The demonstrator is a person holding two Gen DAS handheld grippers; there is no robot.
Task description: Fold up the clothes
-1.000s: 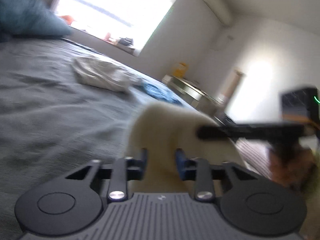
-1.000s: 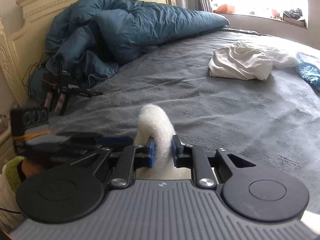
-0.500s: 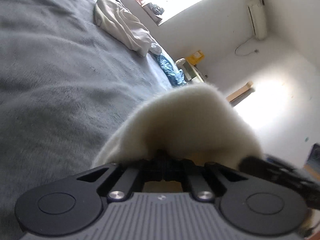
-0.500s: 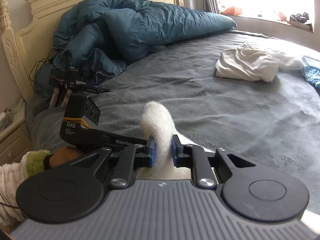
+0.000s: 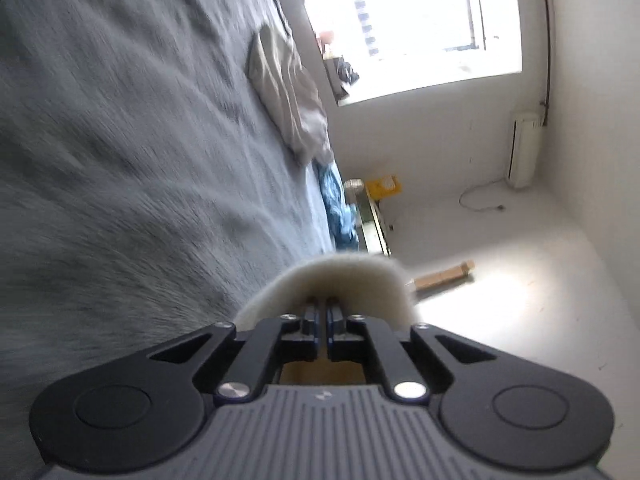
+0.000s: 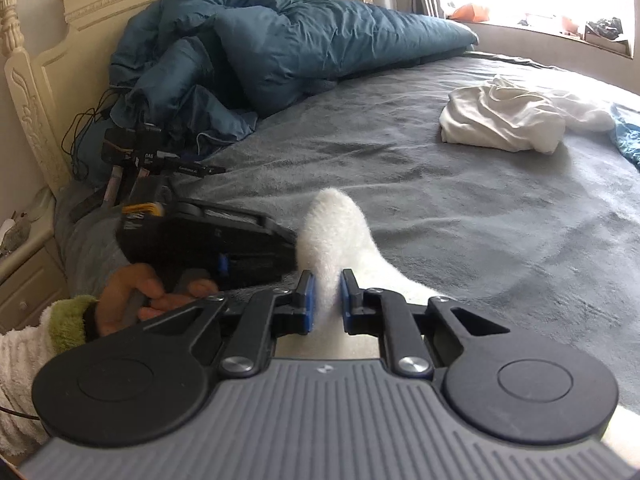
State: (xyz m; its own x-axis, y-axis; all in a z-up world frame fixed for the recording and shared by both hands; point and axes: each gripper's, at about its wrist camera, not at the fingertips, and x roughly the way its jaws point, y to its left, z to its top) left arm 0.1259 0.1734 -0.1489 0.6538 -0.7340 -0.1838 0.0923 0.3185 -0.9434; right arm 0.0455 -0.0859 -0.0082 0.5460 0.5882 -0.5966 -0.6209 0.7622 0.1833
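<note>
A fuzzy white garment (image 6: 334,236) sits pinched in both tools above a grey bed (image 6: 460,216), lower centre of the right wrist view. The right hand-held gripper (image 6: 326,292) has its blue pads on either side of the fabric, jaws closing on it w/ the cloth standing up in a hump between them. The left hand-held gripper (image 5: 323,318), seen in its own view rolled hard to one side, has its jaws pressed nearly together w/ the same cream fabric (image 5: 340,276) arching over the tips; in the right wrist view its black body (image 6: 208,244) lies at centre left, touching the hump, held by a hand (image 6: 132,300) in a fluffy white sleeve w/ green cuff (image 6: 68,320). At upper right lies a crumpled white garment (image 6: 500,120), a blue cloth (image 6: 628,136) at the frame edge beside it. A teal duvet (image 6: 260,48) is heaped against the cream headboard (image 6: 36,80), upper left.
</note>
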